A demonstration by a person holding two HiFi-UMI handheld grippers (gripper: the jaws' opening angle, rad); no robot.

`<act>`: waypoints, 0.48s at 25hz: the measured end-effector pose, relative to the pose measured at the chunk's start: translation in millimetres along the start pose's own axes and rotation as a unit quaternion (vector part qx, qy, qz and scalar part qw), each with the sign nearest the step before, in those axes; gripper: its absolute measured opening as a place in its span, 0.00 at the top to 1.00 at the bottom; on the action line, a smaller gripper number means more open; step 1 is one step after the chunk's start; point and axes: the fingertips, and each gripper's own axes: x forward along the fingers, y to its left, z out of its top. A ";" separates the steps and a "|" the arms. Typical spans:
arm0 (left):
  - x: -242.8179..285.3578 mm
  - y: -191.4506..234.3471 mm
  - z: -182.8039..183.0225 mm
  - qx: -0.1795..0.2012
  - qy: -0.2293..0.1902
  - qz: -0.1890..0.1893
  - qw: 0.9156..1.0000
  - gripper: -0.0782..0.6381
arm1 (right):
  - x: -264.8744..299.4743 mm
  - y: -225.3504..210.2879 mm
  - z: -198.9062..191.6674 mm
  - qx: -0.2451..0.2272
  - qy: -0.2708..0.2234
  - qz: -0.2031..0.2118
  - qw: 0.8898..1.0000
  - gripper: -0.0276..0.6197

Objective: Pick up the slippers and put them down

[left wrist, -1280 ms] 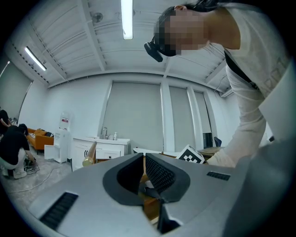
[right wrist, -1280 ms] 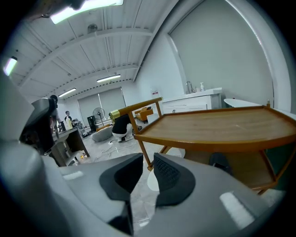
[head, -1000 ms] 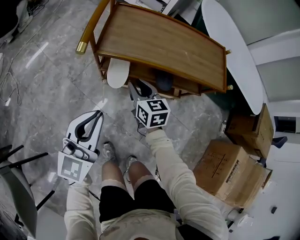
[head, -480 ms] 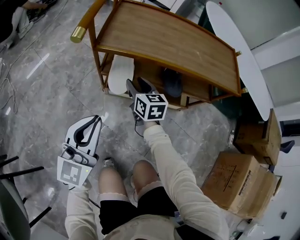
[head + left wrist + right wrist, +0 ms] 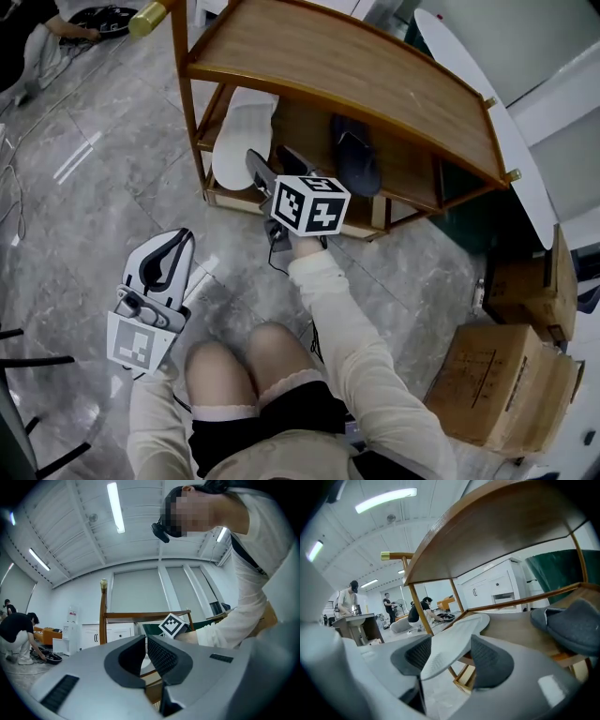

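Observation:
A white slipper (image 5: 242,141) lies on the lower shelf of a wooden rack (image 5: 337,70), its near end sticking out over the shelf edge. A dark grey slipper (image 5: 354,155) rests further right on the same shelf. My right gripper (image 5: 274,167) reaches in at that shelf. In the right gripper view its jaws (image 5: 450,653) are opening around the white slipper (image 5: 454,639), which lies loose between the pads. The grey slipper (image 5: 572,623) sits off to the right. My left gripper (image 5: 178,239) hangs over the floor left of the rack, its jaws (image 5: 144,641) shut on nothing.
The rack's top board overhangs the shelf closely. Cardboard boxes (image 5: 506,384) stand at the right, with a white rounded tabletop (image 5: 469,66) behind the rack. The holder's bare knees (image 5: 244,356) are just below the grippers. Another person crouches on the floor at far left (image 5: 37,37).
Both grippers have sunk as the holder crouched, and more of the lower shelf shows. The right jaws have spread apart at the white slipper on the shelf.

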 end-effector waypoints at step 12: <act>-5.2 -21.8 -31.9 0.021 -0.003 0.004 1.000 0.88 | -9.5 7.4 -41.4 0.049 0.001 0.055 0.997 0.55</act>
